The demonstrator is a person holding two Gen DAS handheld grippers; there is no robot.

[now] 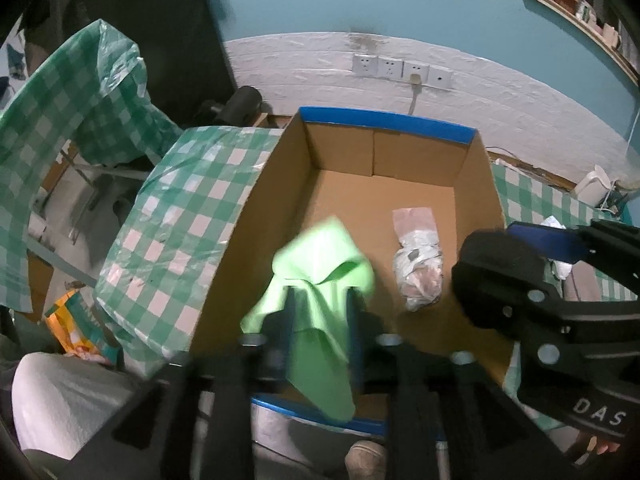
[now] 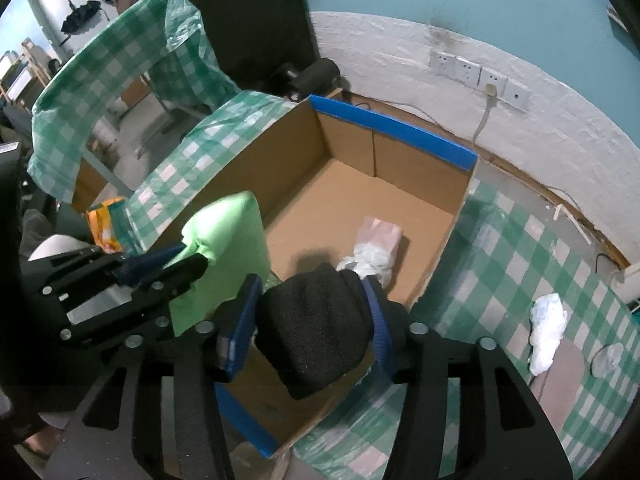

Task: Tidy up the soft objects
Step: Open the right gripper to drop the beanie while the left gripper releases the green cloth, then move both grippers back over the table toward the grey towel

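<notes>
Nearest, two grippers hang over one open cardboard box (image 2: 440, 236): the left gripper (image 1: 320, 312) has one green cloth (image 1: 316, 264) draped between its parted fingers, though blur hides whether the pads press it, and the right gripper (image 2: 316, 304) straddles one black knit item (image 2: 316, 316), its pads at both sides. On the box floor lies one pale wrapped bundle (image 1: 420, 264), partly hidden in the right view. One crumpled white piece (image 2: 546, 322) lies on the checked cloth (image 2: 532, 248) beside the box; four wall sockets (image 1: 402, 70) sit beyond.

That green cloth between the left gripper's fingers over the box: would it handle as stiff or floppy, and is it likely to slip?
The green cloth is probably floppy: it folds and droops below the left gripper. It looks thin, so likely light. With the jaws apart around it, it may slide into the cardboard box.
</notes>
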